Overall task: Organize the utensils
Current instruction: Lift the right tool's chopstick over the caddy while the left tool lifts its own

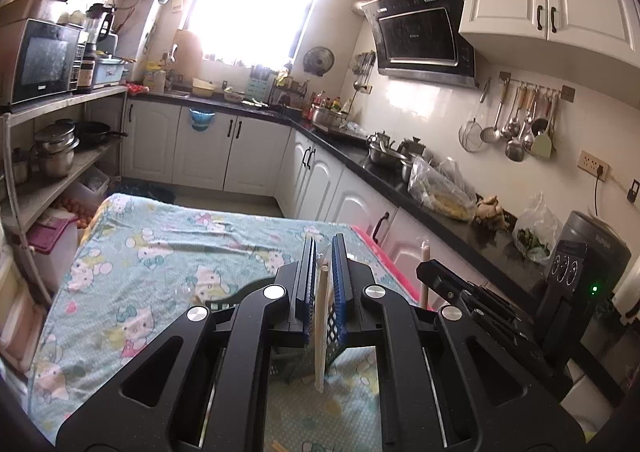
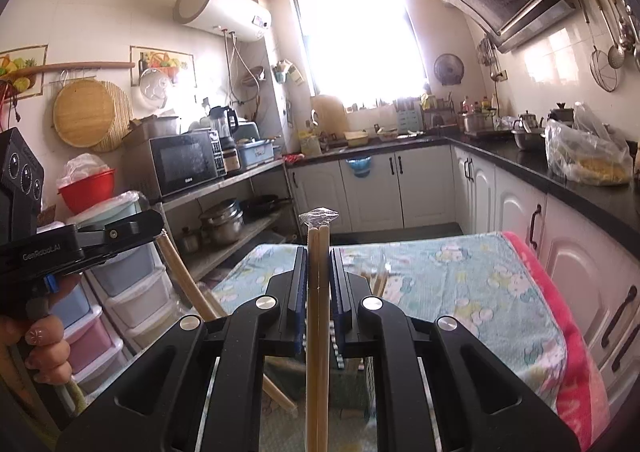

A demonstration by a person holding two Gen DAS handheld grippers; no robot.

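My left gripper (image 1: 323, 248) is shut on a pair of pale wooden chopsticks (image 1: 321, 328) in a clear sleeve, held upright above a dark green lattice basket (image 1: 334, 326) on the table. My right gripper (image 2: 318, 256) is shut on a second pair of chopsticks (image 2: 318, 312) in a clear wrapper, also upright above the basket (image 2: 352, 380). More chopsticks (image 2: 378, 280) lie on the cloth beyond it. In the right wrist view the left gripper (image 2: 132, 230) shows at the left with its chopsticks (image 2: 182, 276). In the left wrist view the right gripper (image 1: 448, 280) shows at the right.
The table carries a cartoon-print cloth (image 1: 160, 252) with a pink edge (image 2: 568, 352). A black counter (image 1: 400, 180) with pots and bags runs along the right. A shelf rack (image 1: 60, 156) with microwave and pots stands left. Plastic drawers (image 2: 132, 300) stand beside the table.
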